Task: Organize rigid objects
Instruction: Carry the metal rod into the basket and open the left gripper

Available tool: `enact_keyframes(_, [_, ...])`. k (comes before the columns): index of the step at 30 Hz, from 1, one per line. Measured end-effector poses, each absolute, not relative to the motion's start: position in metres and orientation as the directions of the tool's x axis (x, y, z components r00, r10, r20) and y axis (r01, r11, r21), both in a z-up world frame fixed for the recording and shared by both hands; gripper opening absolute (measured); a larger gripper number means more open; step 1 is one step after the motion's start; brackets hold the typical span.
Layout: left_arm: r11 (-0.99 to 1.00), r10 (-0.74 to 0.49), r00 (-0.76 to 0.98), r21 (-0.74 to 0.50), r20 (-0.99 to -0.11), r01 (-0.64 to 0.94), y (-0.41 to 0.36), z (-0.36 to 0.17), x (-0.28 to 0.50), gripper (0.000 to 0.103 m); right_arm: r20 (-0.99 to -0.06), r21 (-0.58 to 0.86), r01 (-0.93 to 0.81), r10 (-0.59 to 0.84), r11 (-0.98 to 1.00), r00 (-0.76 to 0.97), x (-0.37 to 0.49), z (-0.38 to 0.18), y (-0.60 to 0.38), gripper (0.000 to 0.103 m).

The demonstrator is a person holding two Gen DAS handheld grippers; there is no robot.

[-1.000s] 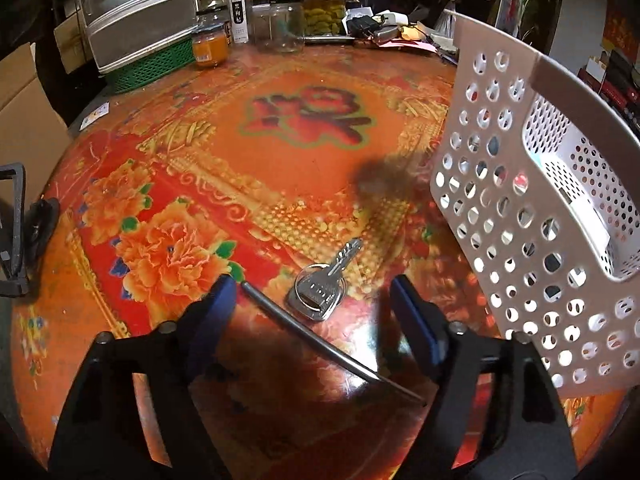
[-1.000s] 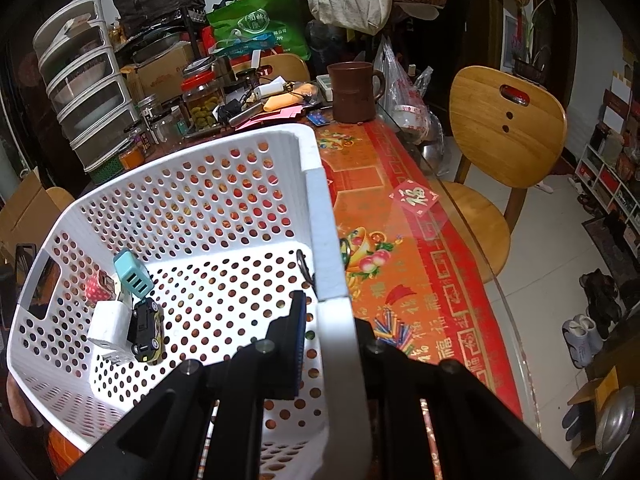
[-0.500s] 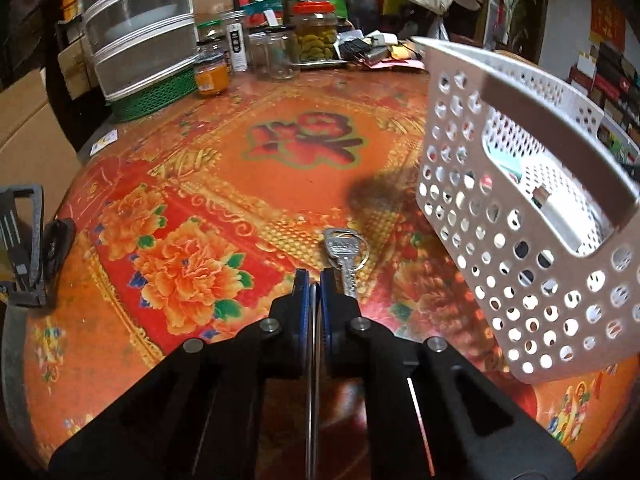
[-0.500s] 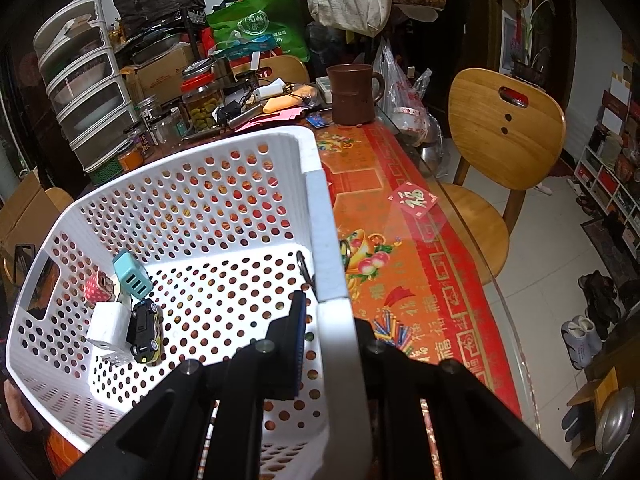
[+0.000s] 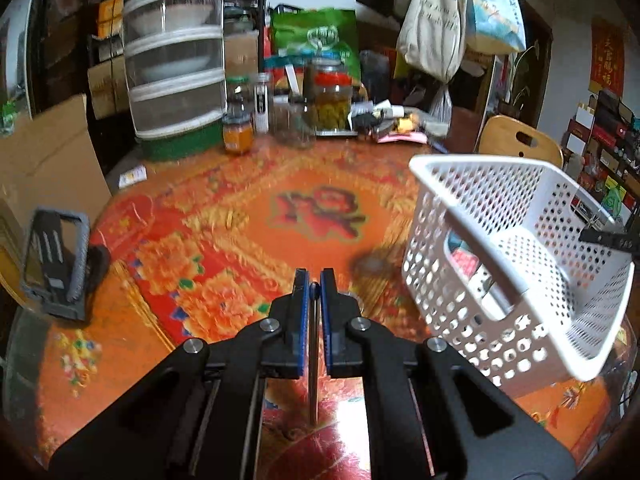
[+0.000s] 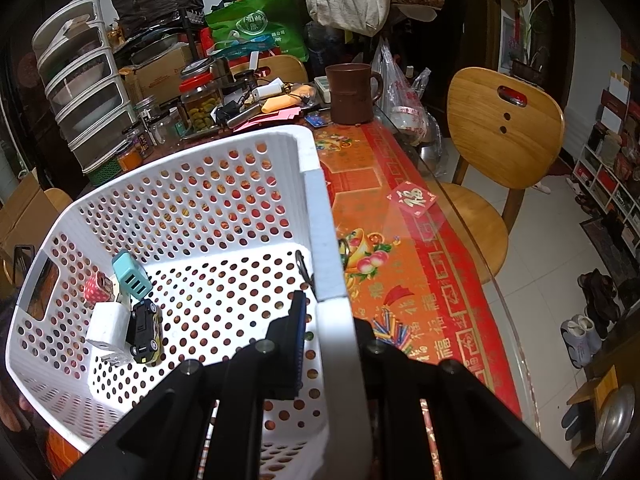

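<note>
My left gripper (image 5: 314, 286) is shut on a thin metal rod (image 5: 313, 364), lifted above the red patterned table (image 5: 224, 248). The rod runs back between the blue pads toward the camera. My right gripper (image 6: 328, 312) is shut on the rim of the white perforated basket (image 6: 224, 216), which it holds tilted; the basket also shows at the right in the left wrist view (image 5: 520, 264). Inside lie a teal charger (image 6: 131, 278), a white cube adapter (image 6: 107, 326), a toy car (image 6: 144, 330) and a red dotted item (image 6: 95, 287). The key is hidden behind my left gripper.
Jars (image 5: 330, 98), a stack of clear drawers (image 5: 174, 68) and clutter line the table's far edge. A black phone stand (image 5: 56, 264) sits at the left edge. A brown mug (image 6: 352, 94) and wooden chairs (image 6: 502, 144) stand to the right.
My left gripper closed on the metal rod and lifted it off the table, tilting the view upward. The key has dropped from sight. The basket stays held by my right gripper.
</note>
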State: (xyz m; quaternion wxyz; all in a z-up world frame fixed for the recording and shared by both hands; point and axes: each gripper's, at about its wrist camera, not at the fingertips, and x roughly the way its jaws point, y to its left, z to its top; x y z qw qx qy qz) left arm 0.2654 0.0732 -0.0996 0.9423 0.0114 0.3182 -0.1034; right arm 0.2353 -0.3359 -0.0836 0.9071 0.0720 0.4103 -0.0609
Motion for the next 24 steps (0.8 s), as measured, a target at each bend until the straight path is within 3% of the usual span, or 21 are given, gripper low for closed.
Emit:
enact_keyframes(14, [0.977, -0.169, 0.847, 0.026, -0.504, 0.211, 0.043, -0.006, 0.246, 0.005, -0.753, 0.086, 0.163, -0.043, 0.983, 0.656, 0.237, -0.083, -0.335, 0.013])
enact_keyframes(24, [0.961, -0.227, 0.87, 0.044, -0.437, 0.273, -0.008, 0.055, 0.228, 0.005, -0.754, 0.09, 0.158, -0.037, 0.983, 0.656, 0.236, -0.084, -0.335, 0.013])
